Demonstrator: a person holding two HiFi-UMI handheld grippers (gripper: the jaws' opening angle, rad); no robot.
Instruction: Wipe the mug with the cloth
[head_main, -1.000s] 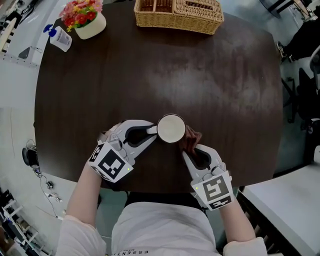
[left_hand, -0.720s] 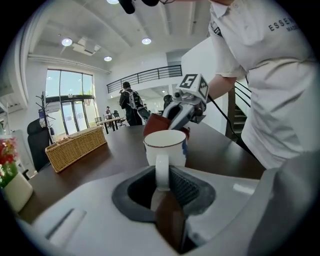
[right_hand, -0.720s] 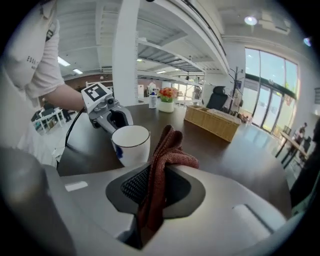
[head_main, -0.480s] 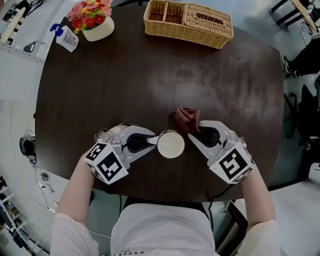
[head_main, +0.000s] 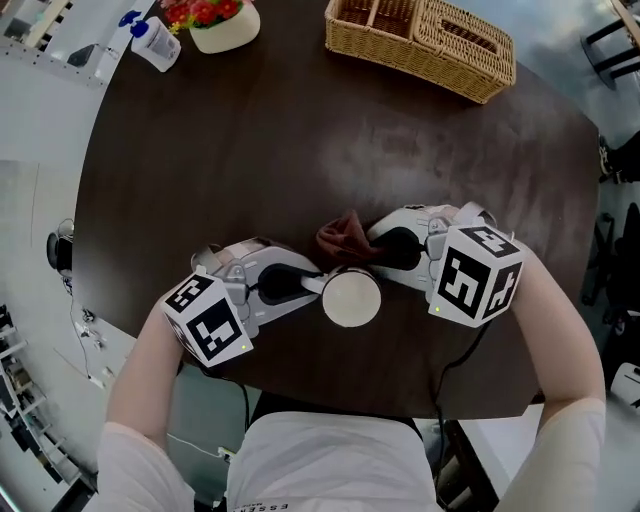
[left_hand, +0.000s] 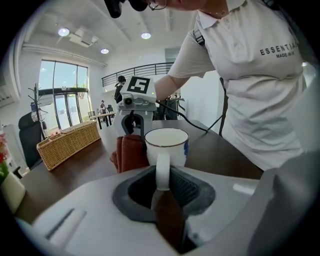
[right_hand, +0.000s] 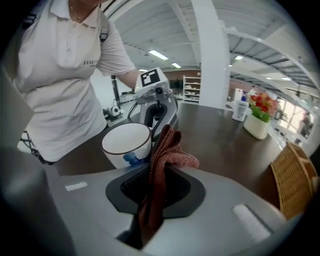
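Note:
A white mug (head_main: 351, 298) with a blue mark stands near the dark table's front edge. My left gripper (head_main: 312, 284) is shut on the mug's handle (left_hand: 162, 170) from the left. My right gripper (head_main: 362, 246) comes in from the right, shut on a rust-brown cloth (head_main: 340, 238). The cloth (right_hand: 162, 162) bunches out of the jaws and lies against the mug's far side (right_hand: 127, 144). In the left gripper view the cloth (left_hand: 131, 152) hangs just left of the mug (left_hand: 166, 146).
A wicker basket (head_main: 418, 40) stands at the table's far edge. A white pot of red flowers (head_main: 222, 22) and a small bottle (head_main: 155, 44) sit at the far left. The table's front edge (head_main: 330, 385) runs close below the mug.
My right gripper has swung with the cloth from the mug's near right round to its far side. The mug and left gripper have drifted slightly toward the front edge.

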